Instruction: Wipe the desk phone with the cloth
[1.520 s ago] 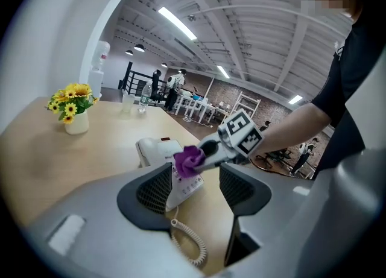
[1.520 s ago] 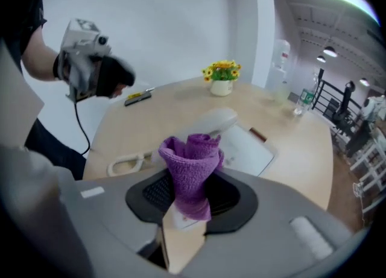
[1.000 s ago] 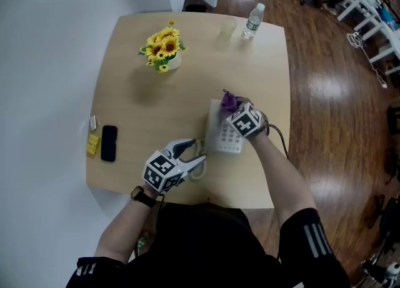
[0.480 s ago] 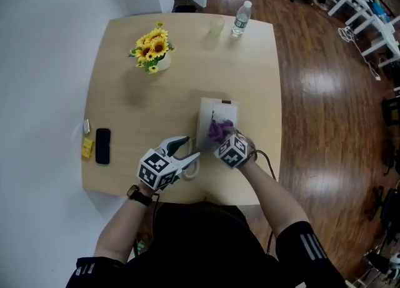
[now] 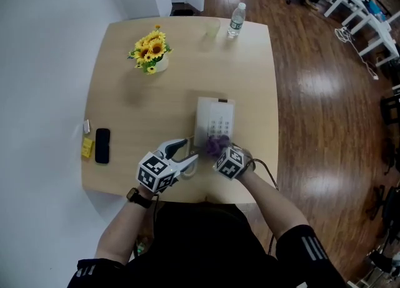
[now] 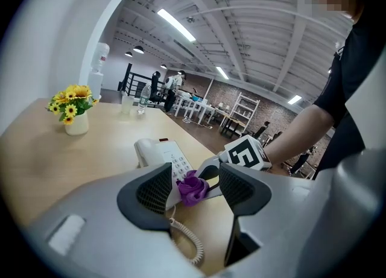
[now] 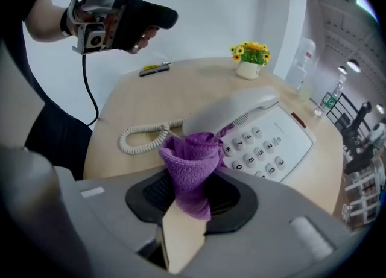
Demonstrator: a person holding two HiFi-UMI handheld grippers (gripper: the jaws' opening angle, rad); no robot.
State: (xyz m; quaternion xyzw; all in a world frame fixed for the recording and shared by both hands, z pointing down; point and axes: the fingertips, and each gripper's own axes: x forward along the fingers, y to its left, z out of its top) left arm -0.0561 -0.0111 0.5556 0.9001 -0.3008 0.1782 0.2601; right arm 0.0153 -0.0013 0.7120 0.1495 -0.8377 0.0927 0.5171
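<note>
A white desk phone point(image 5: 215, 121) lies near the table's front edge, its handset point(image 7: 232, 109) on the cradle and keypad point(image 7: 265, 142) showing. My right gripper point(image 5: 219, 148) is shut on a bunched purple cloth point(image 7: 192, 165) that touches the phone's near end. The same cloth point(image 6: 192, 188) shows past the left jaws. My left gripper point(image 5: 185, 153) hovers open just left of the phone, over the coiled cord point(image 7: 142, 136), holding nothing.
A pot of sunflowers point(image 5: 150, 49) stands at the table's far left. A water bottle point(image 5: 235, 19) and a cup point(image 5: 214, 29) sit at the far edge. A black mobile point(image 5: 102, 145) and a yellow item point(image 5: 87, 147) lie at the left edge.
My right gripper has dragged the purple cloth from the phone's far end down over the keypad to its near end. The left gripper has stayed in place.
</note>
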